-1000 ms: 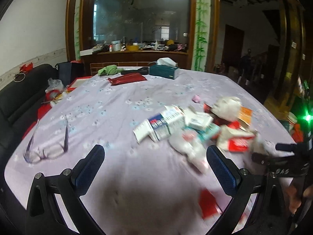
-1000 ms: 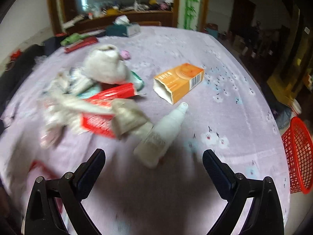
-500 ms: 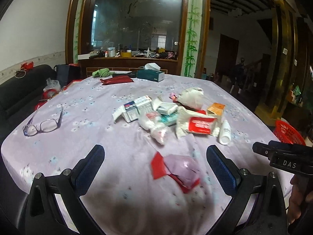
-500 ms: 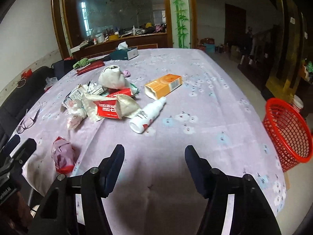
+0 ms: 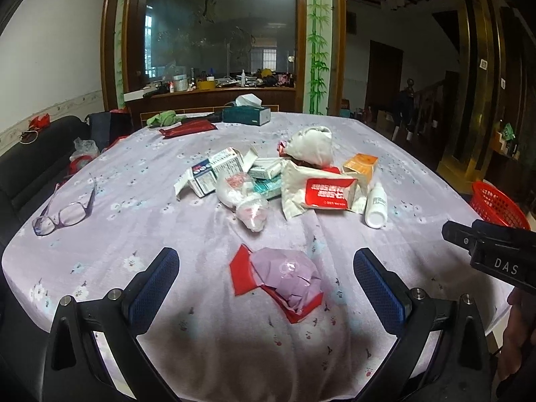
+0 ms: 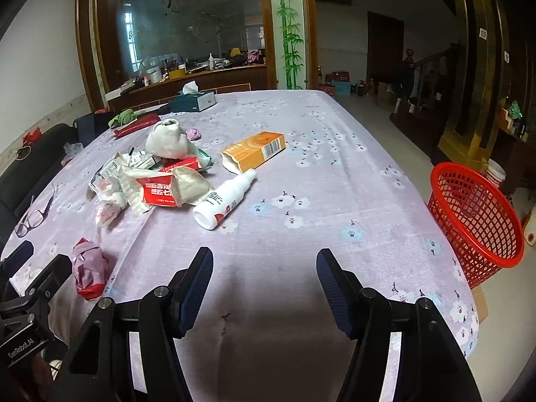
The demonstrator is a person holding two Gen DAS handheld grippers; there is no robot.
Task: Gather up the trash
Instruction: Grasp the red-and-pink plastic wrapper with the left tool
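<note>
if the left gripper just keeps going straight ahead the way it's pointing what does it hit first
Most likely the crumpled purple-and-red wrapper, lying on the tablecloth right between the open left gripper fingers. Depth is hard to judge, but nothing sits nearer.

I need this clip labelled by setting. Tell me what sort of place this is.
Most likely a lived-in home's dining or living room: a large table under a floral cloth, a cluttered wooden sideboard against a glass partition, and a dark sofa alongside.

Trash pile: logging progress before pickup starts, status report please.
Left gripper and right gripper open, empty. Crumpled purple-and-red wrapper nearest left. Red mesh basket beside table, nothing blocking.
</note>
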